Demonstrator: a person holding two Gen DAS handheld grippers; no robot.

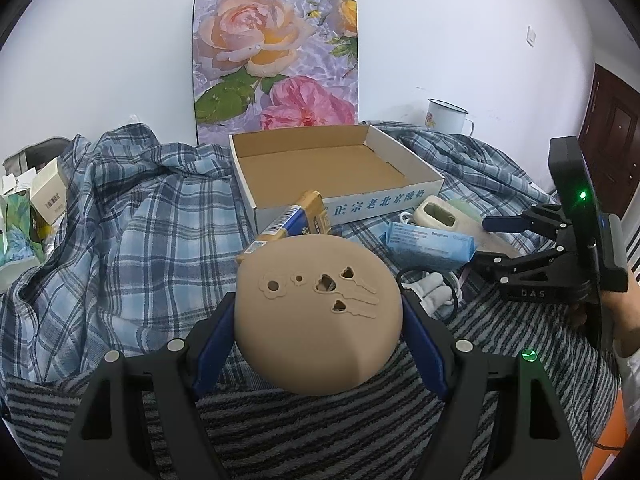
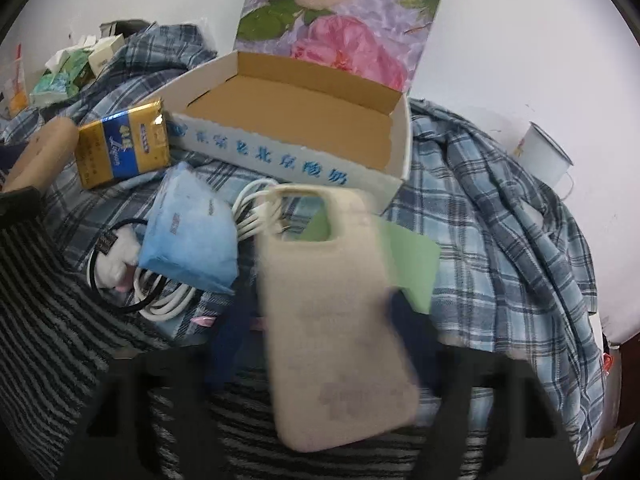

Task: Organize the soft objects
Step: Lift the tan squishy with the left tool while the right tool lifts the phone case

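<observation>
While the left hand-held gripper is clamping the tan dome-shaped cover near the cardboard box, the right hand-held gripper is loosely straddling the beige phone case; light, flexible, probably best pinched across its long edges.

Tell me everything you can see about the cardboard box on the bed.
The box is a shallow, open cardboard tray: white outside with blue Chinese lettering along its front wall, plain brown inside. It looks empty. It lies flat on the plaid cloth, in front of the flower picture leaning on the wall. Its front edge looks roughly torn in the right wrist view. A yellow-and-blue pack leans by its front left corner; whether they touch is unclear. Neither claw touches it.
</observation>
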